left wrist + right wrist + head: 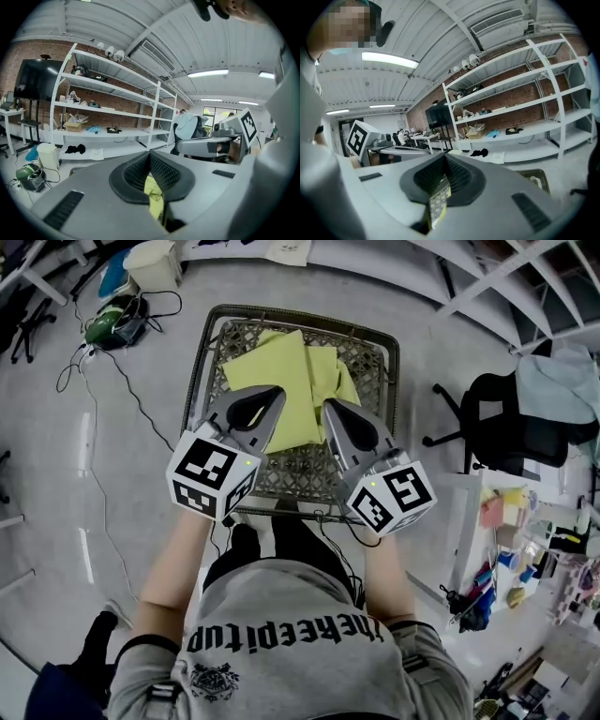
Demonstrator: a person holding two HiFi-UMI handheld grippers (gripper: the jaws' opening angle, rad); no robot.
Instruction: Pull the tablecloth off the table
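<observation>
A yellow tablecloth (292, 388) lies rumpled and partly folded back on a woven table (302, 319) with a dark metal rim, straight ahead of me. My left gripper (277, 391) is shut, its tip down on the cloth's left part. In the left gripper view, yellow cloth (153, 193) shows pinched between the closed jaws of the left gripper (150, 157). My right gripper (327, 405) is shut at the cloth's right edge. In the right gripper view, a yellow strip (449, 190) and the table's weave (436, 205) show in the slit of the right gripper (444, 159).
A black office chair (506, 432) stands to the table's right, with a cluttered white desk (525, 521) nearer me. A green device (108, 326), a white bin (155, 263) and cables (122, 390) lie on the floor to the left. White shelving (108, 108) lines the brick wall.
</observation>
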